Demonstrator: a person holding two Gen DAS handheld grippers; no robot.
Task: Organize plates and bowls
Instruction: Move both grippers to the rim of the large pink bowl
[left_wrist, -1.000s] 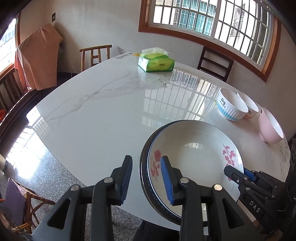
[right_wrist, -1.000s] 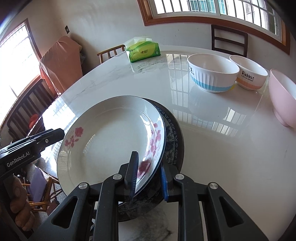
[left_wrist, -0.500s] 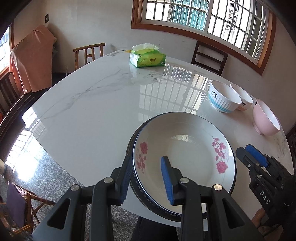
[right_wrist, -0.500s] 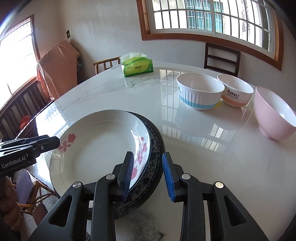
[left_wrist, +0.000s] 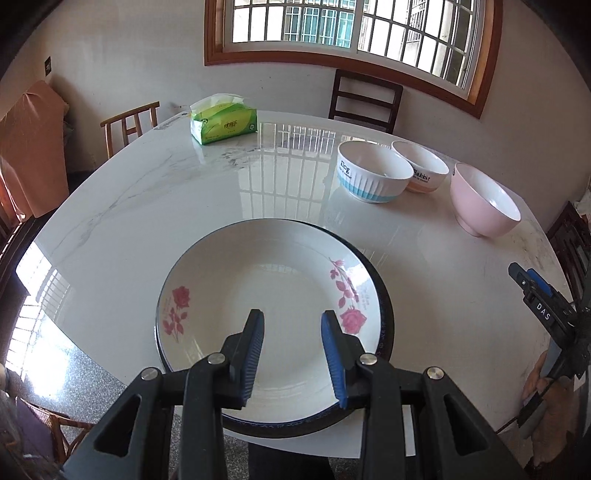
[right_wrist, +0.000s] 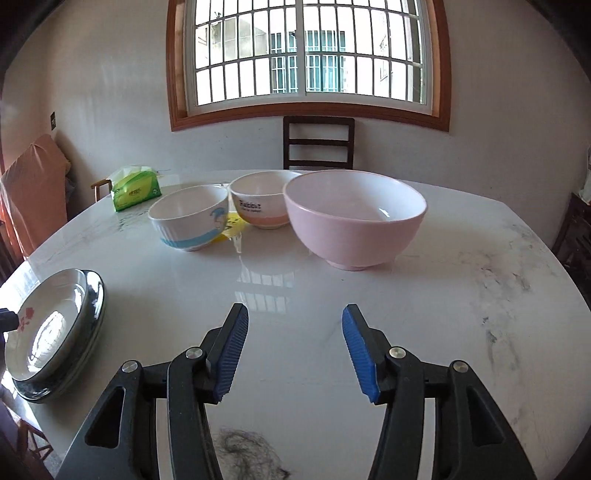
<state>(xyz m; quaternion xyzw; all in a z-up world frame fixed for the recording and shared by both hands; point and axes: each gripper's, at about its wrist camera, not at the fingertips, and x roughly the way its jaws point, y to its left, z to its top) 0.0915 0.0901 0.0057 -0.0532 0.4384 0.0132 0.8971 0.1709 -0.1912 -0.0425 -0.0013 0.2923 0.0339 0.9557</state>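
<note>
Left wrist cam: steep downward, close over stacked plates (left_wrist: 273, 291). Right wrist cam: shallower, facing window. Shared: plates, three bowls (right_wrist: 354, 218), tissue pack (left_wrist: 223, 123).

A green tissue pack (left_wrist: 222, 123) rests at the far left of the marble table (left_wrist: 147, 206), with wooden chairs (left_wrist: 364, 99) beyond the far edge.

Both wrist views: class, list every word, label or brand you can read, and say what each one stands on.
"Dog": blue-banded bowl, smaller line beneath unreadable.
"Rabbit": orange-banded bowl, smaller line beneath too small.
"DAS": right gripper.
Green tissue pack: print too blurred to read.
Rose plate: faint rim lettering unreadable.
</note>
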